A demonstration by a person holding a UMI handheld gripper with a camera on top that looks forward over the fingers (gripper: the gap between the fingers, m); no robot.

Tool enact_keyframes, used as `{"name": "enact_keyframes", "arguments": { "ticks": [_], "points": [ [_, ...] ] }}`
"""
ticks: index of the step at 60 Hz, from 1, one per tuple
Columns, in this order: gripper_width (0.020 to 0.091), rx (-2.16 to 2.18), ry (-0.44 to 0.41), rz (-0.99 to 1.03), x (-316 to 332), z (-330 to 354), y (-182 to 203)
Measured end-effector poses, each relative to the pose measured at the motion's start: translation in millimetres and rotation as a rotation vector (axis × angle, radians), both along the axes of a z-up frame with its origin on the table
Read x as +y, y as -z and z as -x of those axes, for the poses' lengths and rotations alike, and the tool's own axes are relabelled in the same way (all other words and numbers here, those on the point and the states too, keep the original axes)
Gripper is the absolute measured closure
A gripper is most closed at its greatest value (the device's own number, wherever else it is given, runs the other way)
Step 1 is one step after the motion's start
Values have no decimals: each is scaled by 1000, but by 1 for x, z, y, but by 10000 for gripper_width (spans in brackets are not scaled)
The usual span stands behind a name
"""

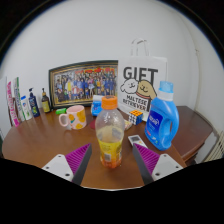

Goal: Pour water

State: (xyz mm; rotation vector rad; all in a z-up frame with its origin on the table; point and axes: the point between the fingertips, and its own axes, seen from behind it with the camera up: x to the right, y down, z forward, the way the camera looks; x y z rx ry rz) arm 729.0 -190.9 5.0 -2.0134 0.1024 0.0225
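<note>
**Gripper spread around a bottle on a wooden table**

Gripper view: gripper point(110, 160) fingers reach forward with their magenta pads point(72, 160) facing inward, spread apart, and a clear plastic bottle point(110, 135) stands upright between them on the wooden table point(40, 140). Whether the pads touch the bottle's sides cannot be told; a narrow gap seems to show at either side. That bottle has an orange cap and holds orange-yellow liquid in its lower part.

Just beyond the fingers and to the right stands a blue bottle point(162, 118) with a white label. Beyond it and a little left, a white gift bag point(140, 85) with the word "GIFT" stands against the wall. Left of the bag a framed group photograph point(83, 82) leans at the wall. Ahead of the left finger, a mug point(73, 117) with a yellow handle sits on the table. Far to the left, a row of small bottles and tubes point(25, 103) stands near the table's back edge. A small multicoloured cube point(134, 117) lies between the held-about bottle and the blue one.
</note>
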Motion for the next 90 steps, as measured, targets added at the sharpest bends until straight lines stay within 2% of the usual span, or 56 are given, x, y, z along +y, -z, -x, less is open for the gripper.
{"name": "enact_keyframes", "arguments": {
  "ticks": [4,16,21,23,28,30,31,33,34,43,60,77,90],
  "points": [
    [279,-4,-13,-28,20,-5,8],
    [410,-27,-98,-56,54,8,28],
    [655,-26,-80,-75,59,5,27],
    [663,-17,-79,-72,59,5,28],
    [741,-11,-89,-66,61,5,29],
    [745,-19,-92,-58,61,5,29],
    [780,-25,-92,-55,62,5,28],
    [779,-32,-92,-45,63,5,29],
    [809,-36,-92,-42,64,6,28],
    [815,-132,-53,-19,73,-1,18],
    [815,-613,-7,-4,139,-14,-61],
    [816,-1365,-133,70,232,10,-107],
    [811,-1860,-284,140,283,20,-111]
  ]
}}
